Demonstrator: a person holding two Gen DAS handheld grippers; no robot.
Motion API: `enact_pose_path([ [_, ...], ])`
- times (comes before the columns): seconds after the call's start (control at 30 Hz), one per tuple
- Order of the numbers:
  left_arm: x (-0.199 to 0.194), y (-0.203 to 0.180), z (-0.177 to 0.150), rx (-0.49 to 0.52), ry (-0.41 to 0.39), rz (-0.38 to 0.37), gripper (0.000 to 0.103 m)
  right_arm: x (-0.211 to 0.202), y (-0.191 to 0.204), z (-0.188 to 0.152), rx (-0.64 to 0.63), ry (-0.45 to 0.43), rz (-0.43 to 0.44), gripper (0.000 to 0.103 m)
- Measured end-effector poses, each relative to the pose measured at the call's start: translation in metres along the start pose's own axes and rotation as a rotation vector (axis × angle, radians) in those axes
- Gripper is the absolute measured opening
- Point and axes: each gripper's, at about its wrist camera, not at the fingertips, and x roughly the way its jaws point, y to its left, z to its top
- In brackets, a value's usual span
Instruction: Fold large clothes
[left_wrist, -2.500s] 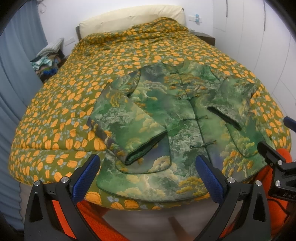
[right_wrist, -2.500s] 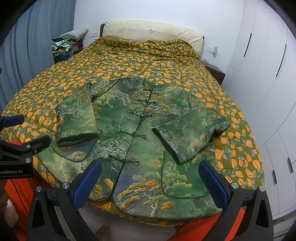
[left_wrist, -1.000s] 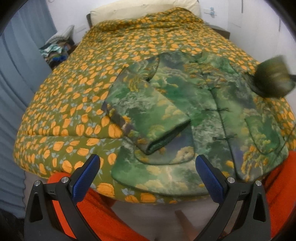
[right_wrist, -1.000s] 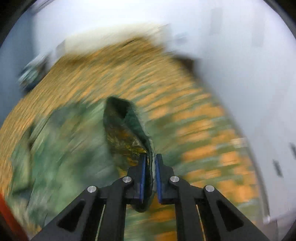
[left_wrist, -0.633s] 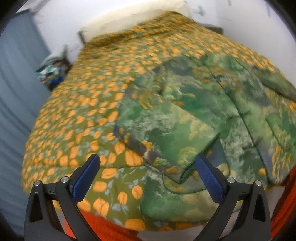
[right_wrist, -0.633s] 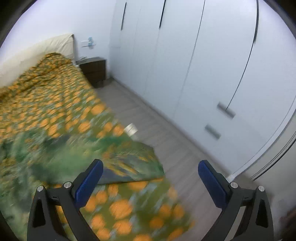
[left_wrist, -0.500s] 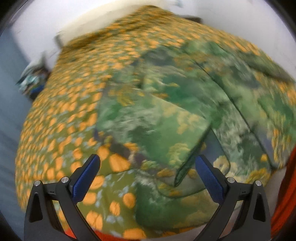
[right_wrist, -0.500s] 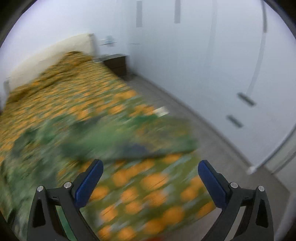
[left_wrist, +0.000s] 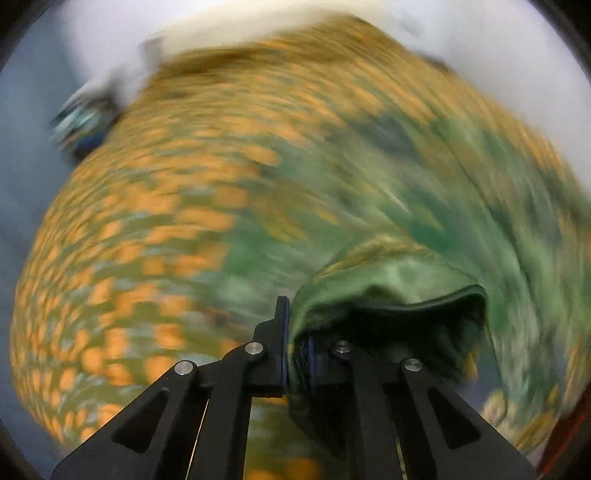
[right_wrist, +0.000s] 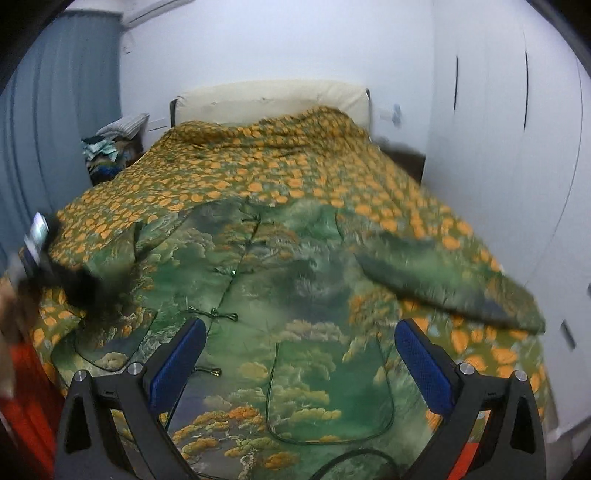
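A green landscape-print jacket with knot buttons lies face up on the bed. My left gripper is shut on the cuff of its left sleeve and holds it lifted; that view is blurred by motion. In the right wrist view the left gripper shows as a dark blur at the left with the sleeve. My right gripper is open and empty above the jacket's hem. The right sleeve lies spread out to the right on the cover.
The bed has an orange-and-green patterned cover and a cream headboard. A pile of clothes sits at the far left by a blue curtain. White wardrobe doors stand on the right. Orange cloth shows at the near left.
My left gripper has closed on the left sleeve cuff and lifted it. My right gripper let go of the right sleeve, which now lies spread out, and swung back over the hem.
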Motion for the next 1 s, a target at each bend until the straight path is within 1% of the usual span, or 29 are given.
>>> enact_pose_path([
  [0.03,-0.008,0.034,0.008,-0.090,-0.018,0.024,0.008,-0.001,0.002,-0.001,-0.001,-0.006,0.004,0.101],
  [0.07,-0.014,0.071,0.015,-0.183,-0.032,0.065,0.008,-0.002,0.003,-0.003,0.006,-0.007,0.012,0.101],
  [0.1,-0.017,0.113,0.020,-0.277,-0.035,0.128,0.008,0.002,0.002,-0.002,0.012,-0.004,0.017,0.101],
  [0.13,-0.016,0.147,0.020,-0.348,-0.027,0.186,0.009,0.003,0.003,-0.004,0.022,0.001,0.024,0.101],
  [0.17,-0.008,0.186,0.017,-0.417,0.014,0.250,0.023,0.005,0.003,-0.005,0.032,0.008,0.031,0.101],
  [0.2,-0.002,0.209,0.011,-0.460,0.055,0.305,0.040,0.008,0.004,-0.006,0.042,0.016,0.040,0.101],
  [0.23,0.005,0.235,0.002,-0.508,0.107,0.380,0.054,0.011,0.005,-0.007,0.047,0.023,0.047,0.101],
  [0.27,0.009,0.255,-0.008,-0.548,0.145,0.435,0.068,0.014,0.007,-0.009,0.052,0.034,0.056,0.101],
  [0.3,0.009,0.272,-0.022,-0.587,0.161,0.487,0.073,0.014,0.010,-0.012,0.053,0.045,0.066,0.101],
  [0.33,0.006,0.280,-0.032,-0.609,0.159,0.491,0.075,0.015,0.012,-0.014,0.047,0.052,0.072,0.101],
  [0.37,0.004,0.284,-0.041,-0.631,0.153,0.462,0.079,0.015,0.016,-0.016,0.040,0.057,0.074,0.101],
  [0.43,0.008,0.282,-0.051,-0.657,0.132,0.357,0.081,0.018,0.023,-0.021,0.012,0.075,0.080,0.101],
  [0.47,0.012,0.276,-0.052,-0.652,0.128,0.314,0.081,0.020,0.025,-0.022,0.004,0.084,0.082,0.101],
  [0.5,0.018,0.262,-0.046,-0.624,0.129,0.249,0.081,0.023,0.028,-0.025,-0.004,0.099,0.086,0.101],
  [0.57,0.038,0.235,-0.025,-0.543,0.132,0.135,0.081,0.029,0.031,-0.025,-0.008,0.119,0.097,0.101],
  [0.6,0.051,0.212,-0.007,-0.472,0.132,0.062,0.081,0.032,0.034,-0.024,-0.011,0.126,0.103,0.101],
  [0.63,0.057,0.192,0.008,-0.404,0.131,0.007,0.082,0.033,0.037,-0.024,-0.015,0.128,0.107,0.101],
  [0.67,0.065,0.166,0.029,-0.297,0.118,-0.035,0.084,0.034,0.040,-0.023,-0.022,0.128,0.111,0.101],
  [0.7,0.067,0.152,0.042,-0.227,0.106,-0.024,0.092,0.035,0.042,-0.021,-0.030,0.128,0.116,0.101],
  [0.73,0.072,0.146,0.052,-0.179,0.102,0.003,0.097,0.034,0.045,-0.020,-0.038,0.128,0.120,0.101],
  [0.77,0.081,0.147,0.060,-0.167,0.107,0.043,0.099,0.034,0.047,-0.019,-0.041,0.129,0.126,0.101],
  [0.8,0.087,0.157,0.062,-0.191,0.116,0.055,0.098,0.032,0.049,-0.020,-0.042,0.130,0.135,0.101],
  [0.87,0.095,0.191,0.055,-0.335,0.148,0.041,0.098,0.030,0.052,-0.024,-0.048,0.129,0.149,0.101],
  [0.9,0.098,0.214,0.045,-0.427,0.162,0.014,0.098,0.031,0.054,-0.028,-0.051,0.139,0.151,0.101],
  [0.93,0.099,0.228,0.035,-0.473,0.175,0.001,0.098,0.034,0.055,-0.032,-0.051,0.153,0.154,0.101],
  [0.97,0.100,0.241,0.024,-0.499,0.194,0.010,0.098,0.039,0.056,-0.038,-0.047,0.179,0.162,0.101],
  [1.0,0.099,0.252,0.011,-0.503,0.222,0.054,0.098,0.045,0.059,-0.042,-0.042,0.200,0.169,0.101],
])
